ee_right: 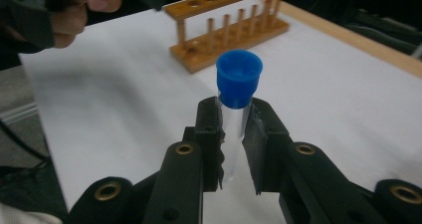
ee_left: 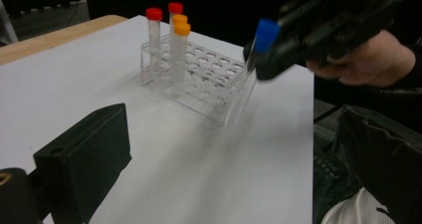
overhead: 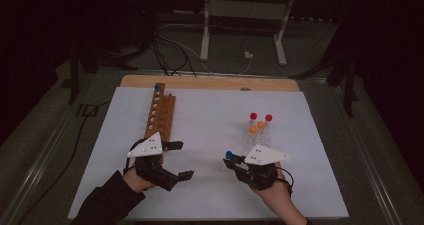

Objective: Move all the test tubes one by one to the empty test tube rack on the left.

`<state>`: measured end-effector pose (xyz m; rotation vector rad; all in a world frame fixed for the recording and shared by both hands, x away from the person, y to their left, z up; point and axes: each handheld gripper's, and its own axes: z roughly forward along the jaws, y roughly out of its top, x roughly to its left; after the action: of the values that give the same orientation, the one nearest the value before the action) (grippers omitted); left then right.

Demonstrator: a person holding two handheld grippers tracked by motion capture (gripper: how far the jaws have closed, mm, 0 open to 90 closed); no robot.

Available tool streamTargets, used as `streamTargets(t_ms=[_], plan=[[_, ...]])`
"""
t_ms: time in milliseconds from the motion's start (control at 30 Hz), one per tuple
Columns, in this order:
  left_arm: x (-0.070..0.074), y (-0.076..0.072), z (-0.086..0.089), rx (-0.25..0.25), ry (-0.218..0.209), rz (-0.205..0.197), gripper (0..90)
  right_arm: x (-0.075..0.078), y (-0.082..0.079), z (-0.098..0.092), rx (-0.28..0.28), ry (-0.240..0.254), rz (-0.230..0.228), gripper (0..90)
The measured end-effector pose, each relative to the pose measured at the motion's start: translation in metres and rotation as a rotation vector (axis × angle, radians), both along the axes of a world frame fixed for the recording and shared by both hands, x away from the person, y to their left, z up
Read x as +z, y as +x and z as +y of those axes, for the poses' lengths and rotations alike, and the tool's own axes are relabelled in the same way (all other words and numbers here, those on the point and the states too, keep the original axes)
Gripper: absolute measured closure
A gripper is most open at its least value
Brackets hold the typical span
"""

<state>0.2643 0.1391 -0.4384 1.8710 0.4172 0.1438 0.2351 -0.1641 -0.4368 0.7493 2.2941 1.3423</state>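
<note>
White table [overhead: 210, 185] | clear rack [ee_left: 199, 79]: four capped tubes | right tool [ee_right: 234, 149] clamps blue-capped tube [ee_right: 238, 84]

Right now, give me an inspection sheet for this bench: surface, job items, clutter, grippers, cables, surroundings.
Surface: white sheet over a wooden tabletop.
Job items: blue-capped tube in the right gripper; clear rack holds two red-capped and two orange-capped tubes; wooden rack holds one blue-capped tube at its far end.
Clutter: nothing seen.
Grippers: right gripper shut on the tube below its cap; left gripper open, empty, beside the wooden rack.
Cables: several on the floor beyond the table.
Surroundings: dark room, white stand legs behind.
</note>
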Motion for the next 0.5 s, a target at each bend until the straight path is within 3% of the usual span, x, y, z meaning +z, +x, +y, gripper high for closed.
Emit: streamTargets(t_ms=[267,500], plan=[[0.003,-0.007,-0.016,-0.003,-0.002,-0.005,8.0,-0.011,-0.005,0.021,0.071,-0.015,0.027,77.3],[0.0,-0.01,-0.033,-0.021,0.006,-0.021,22.8,-0.015,-0.009,0.03,0.103,-0.018,0.049,77.2]])
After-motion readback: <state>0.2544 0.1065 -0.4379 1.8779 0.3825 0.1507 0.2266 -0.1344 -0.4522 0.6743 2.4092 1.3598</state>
